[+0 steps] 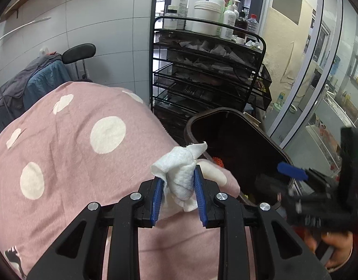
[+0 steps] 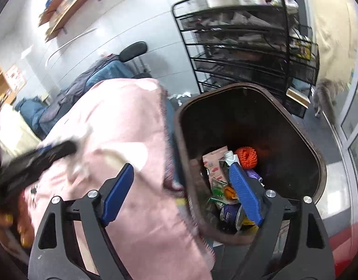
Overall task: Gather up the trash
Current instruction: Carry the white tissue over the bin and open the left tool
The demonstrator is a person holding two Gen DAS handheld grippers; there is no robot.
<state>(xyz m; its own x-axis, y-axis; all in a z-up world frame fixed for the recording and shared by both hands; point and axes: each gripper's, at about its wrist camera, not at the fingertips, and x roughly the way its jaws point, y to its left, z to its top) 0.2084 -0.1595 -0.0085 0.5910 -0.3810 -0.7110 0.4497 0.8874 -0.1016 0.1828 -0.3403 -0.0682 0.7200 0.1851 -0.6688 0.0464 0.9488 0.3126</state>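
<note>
My left gripper (image 1: 179, 175) is shut on a crumpled white tissue (image 1: 181, 165) and holds it above the pink polka-dot blanket (image 1: 74, 144), just left of the dark brown trash bin (image 1: 235, 140). My right gripper (image 2: 181, 175) is open and empty, straddling the near rim of the bin (image 2: 316, 154); its right finger hangs over the trash inside. The bin holds an orange mesh ball (image 2: 246, 157), snack wrappers (image 2: 214, 165) and a purple can (image 2: 230, 214). The right gripper also shows blurred in the left wrist view (image 1: 318, 186).
A black wire rack (image 1: 209, 70) with white pump bottles (image 1: 197, 7) on top stands behind the bin. A chair draped with blue and grey cloth (image 1: 34, 81) is at the left. Glass doors (image 1: 330, 70) are to the right. A grey cat (image 2: 325, 95) walks on the floor.
</note>
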